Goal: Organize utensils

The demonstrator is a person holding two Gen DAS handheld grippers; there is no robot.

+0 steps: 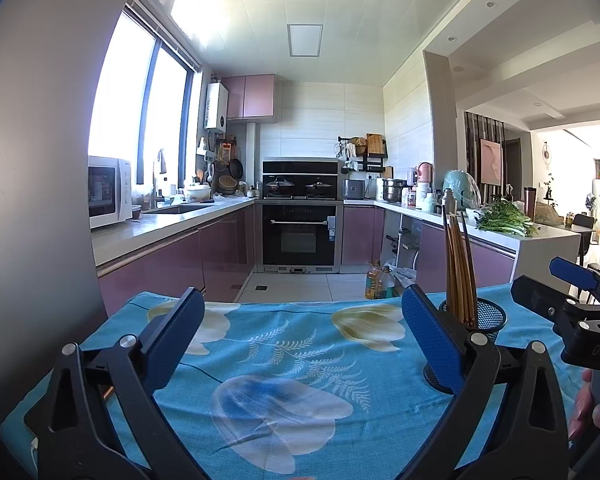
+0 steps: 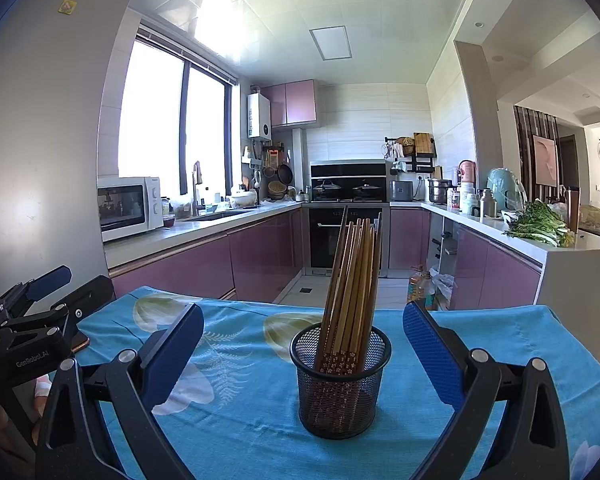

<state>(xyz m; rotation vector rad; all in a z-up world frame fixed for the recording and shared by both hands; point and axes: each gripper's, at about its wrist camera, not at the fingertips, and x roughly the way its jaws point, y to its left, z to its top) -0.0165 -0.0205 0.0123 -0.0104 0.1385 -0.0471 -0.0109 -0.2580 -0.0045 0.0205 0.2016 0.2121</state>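
Squarely between the wide right gripper (image 2: 303, 348) fingers: upright chopsticks (image 2: 352, 296) in mesh cup (image 2: 340, 396).

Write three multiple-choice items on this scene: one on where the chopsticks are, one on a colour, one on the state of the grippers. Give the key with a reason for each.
1. Where are the chopsticks?
A. Lying flat on the cloth
B. Standing in the mesh cup
C. Held in a gripper

2. What is the main colour of the tablecloth?
A. Red
B. Blue
C. White

3. How do the right gripper and left gripper stand?
A. Both open and empty
B. Both shut
C. One shut on a chopstick

Key:
1 B, the bundle leans upright inside the black mesh cup.
2 B, the cloth is blue with a flower print.
3 A, in each wrist view the blue pads stand wide apart with nothing between them.
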